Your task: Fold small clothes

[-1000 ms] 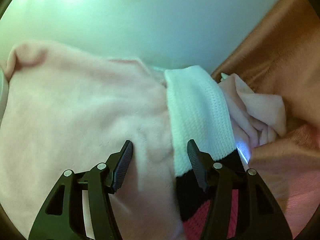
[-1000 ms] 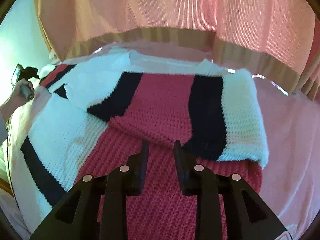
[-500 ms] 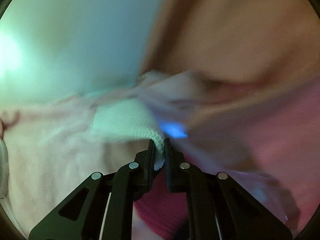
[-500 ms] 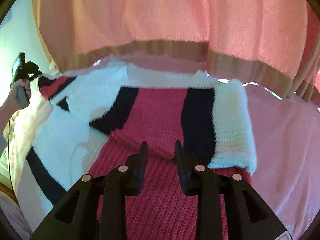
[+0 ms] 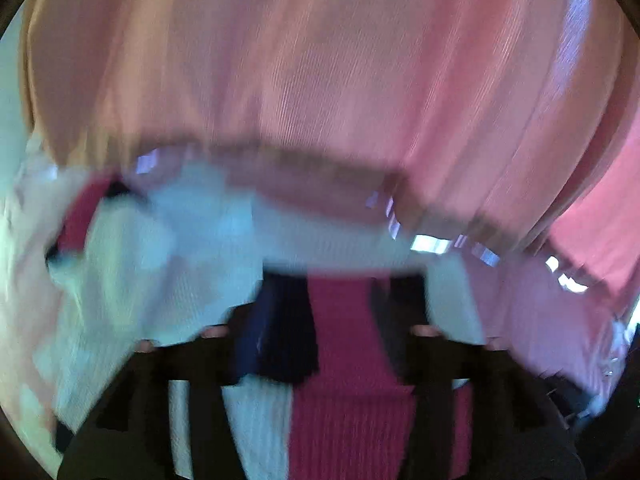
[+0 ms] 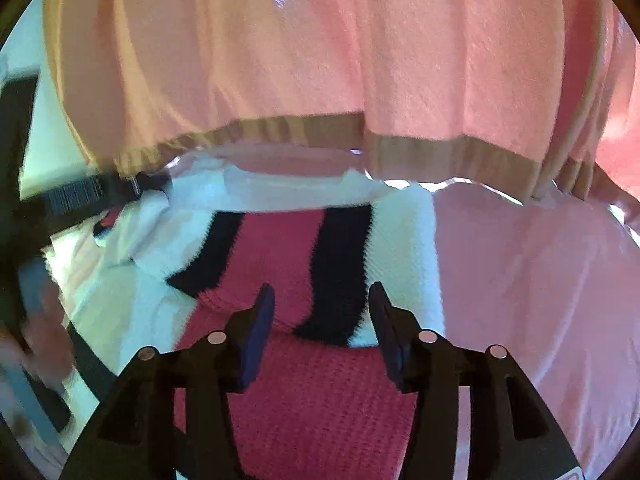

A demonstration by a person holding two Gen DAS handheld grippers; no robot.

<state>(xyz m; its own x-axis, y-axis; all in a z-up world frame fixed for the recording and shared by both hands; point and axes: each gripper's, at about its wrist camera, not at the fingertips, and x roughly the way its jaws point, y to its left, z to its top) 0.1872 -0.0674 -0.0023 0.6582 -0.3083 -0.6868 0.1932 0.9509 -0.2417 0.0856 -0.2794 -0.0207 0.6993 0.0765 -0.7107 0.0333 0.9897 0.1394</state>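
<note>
A knitted sweater (image 6: 288,240) with red, black and white stripes lies on the pink bed cover, partly folded. My right gripper (image 6: 320,300) is open just above its red part, with nothing between the jaws. The left wrist view is badly blurred; the same sweater (image 5: 340,320) shows there with its white sleeve (image 5: 132,280) at the left. My left gripper (image 5: 320,340) hangs over the sweater, its fingers wide apart and empty. The left gripper and the hand holding it also show in the right wrist view (image 6: 72,200) by the sweater's far left corner.
A pink curtain (image 6: 320,60) with a tan hem hangs right behind the bed. The pink bed cover (image 6: 540,280) stretches to the right of the sweater. A pale wall (image 6: 48,152) is at the far left.
My left gripper, shut on the white sleeve half a second ago, has swung right over the sweater and opened. My right gripper has opened wider.
</note>
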